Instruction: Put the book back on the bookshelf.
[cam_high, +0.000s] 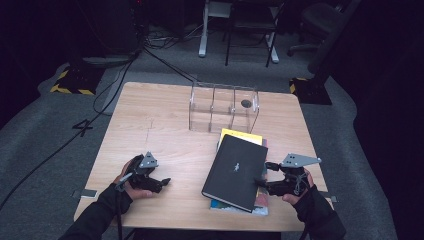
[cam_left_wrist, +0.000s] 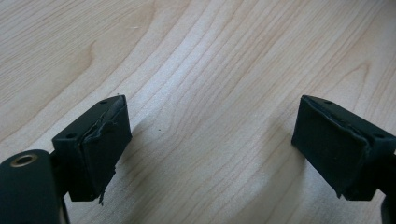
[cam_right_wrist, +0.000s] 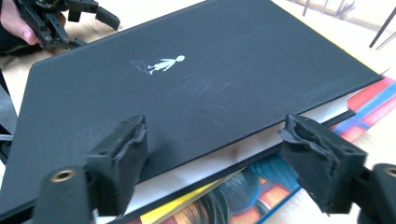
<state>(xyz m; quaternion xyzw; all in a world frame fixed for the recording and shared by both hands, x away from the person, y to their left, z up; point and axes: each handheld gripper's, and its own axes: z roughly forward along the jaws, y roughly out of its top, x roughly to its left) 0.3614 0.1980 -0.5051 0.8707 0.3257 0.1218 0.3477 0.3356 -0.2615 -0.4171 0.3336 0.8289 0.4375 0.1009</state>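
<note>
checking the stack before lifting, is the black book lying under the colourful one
No, the black book lies on top, with the colourful book showing beneath its edge.

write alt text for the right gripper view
A black book with a small white figure on its cover lies on a colourful book, its page edge facing the open right claw. The left claw sits beyond it.

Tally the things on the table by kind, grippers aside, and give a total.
Books: 3, stacked: black book on top, yellow book and colourful book beneath it
Clear divided rack: 1
Total: 4
</note>
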